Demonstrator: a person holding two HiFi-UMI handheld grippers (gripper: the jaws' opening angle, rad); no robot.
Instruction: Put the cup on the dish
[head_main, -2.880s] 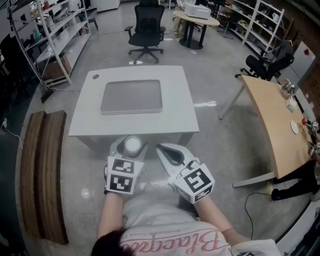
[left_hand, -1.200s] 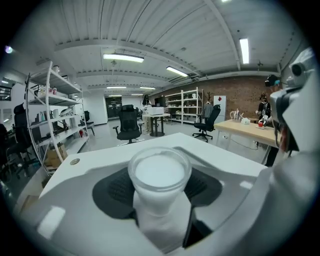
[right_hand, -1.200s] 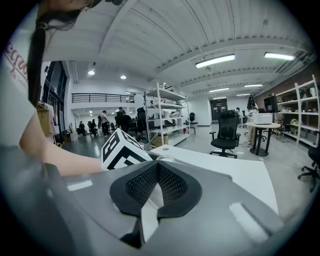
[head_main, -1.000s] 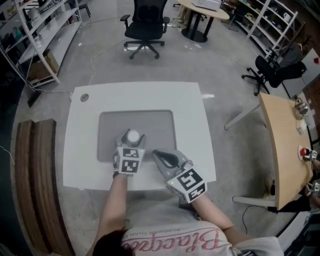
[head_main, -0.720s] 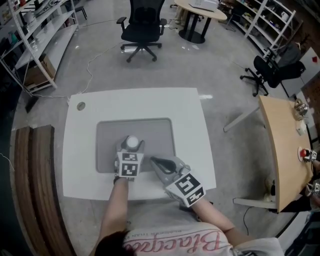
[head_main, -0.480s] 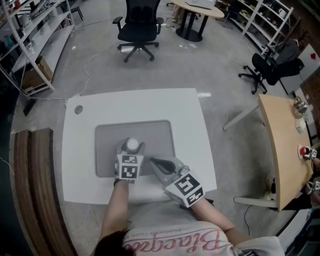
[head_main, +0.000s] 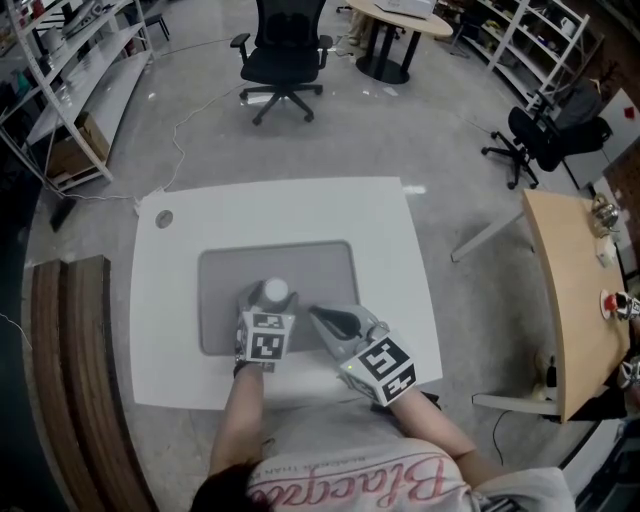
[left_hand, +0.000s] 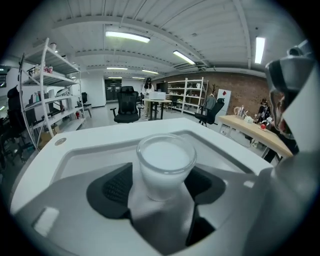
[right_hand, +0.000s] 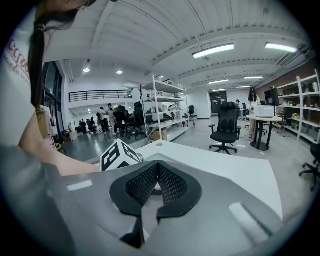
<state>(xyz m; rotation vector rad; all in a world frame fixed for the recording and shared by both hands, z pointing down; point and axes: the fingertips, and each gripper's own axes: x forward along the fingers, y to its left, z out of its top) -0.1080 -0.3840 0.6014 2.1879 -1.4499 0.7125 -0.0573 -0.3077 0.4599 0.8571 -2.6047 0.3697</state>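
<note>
A small white cup (head_main: 275, 291) stands upright on the grey tray-like dish (head_main: 320, 265) that lies on the white table (head_main: 180, 350). My left gripper (head_main: 270, 300) is around the cup, and its jaws are opening. In the left gripper view the cup (left_hand: 165, 165) sits between the two black pads (left_hand: 117, 187), with a narrow gap showing on the left side. My right gripper (head_main: 325, 320) rests beside it over the dish's near right part. It is shut with nothing between its pads (right_hand: 172, 185).
A black office chair (head_main: 283, 50) stands beyond the table. A wooden table (head_main: 570, 290) is at the right, a wooden bench (head_main: 70, 380) at the left and shelving (head_main: 70, 60) at the far left. A round grommet (head_main: 164, 218) marks the table's far left corner.
Both grippers came from in front of the table to over the dish, the left one carrying the cup. In the last half second they have hardly moved.
</note>
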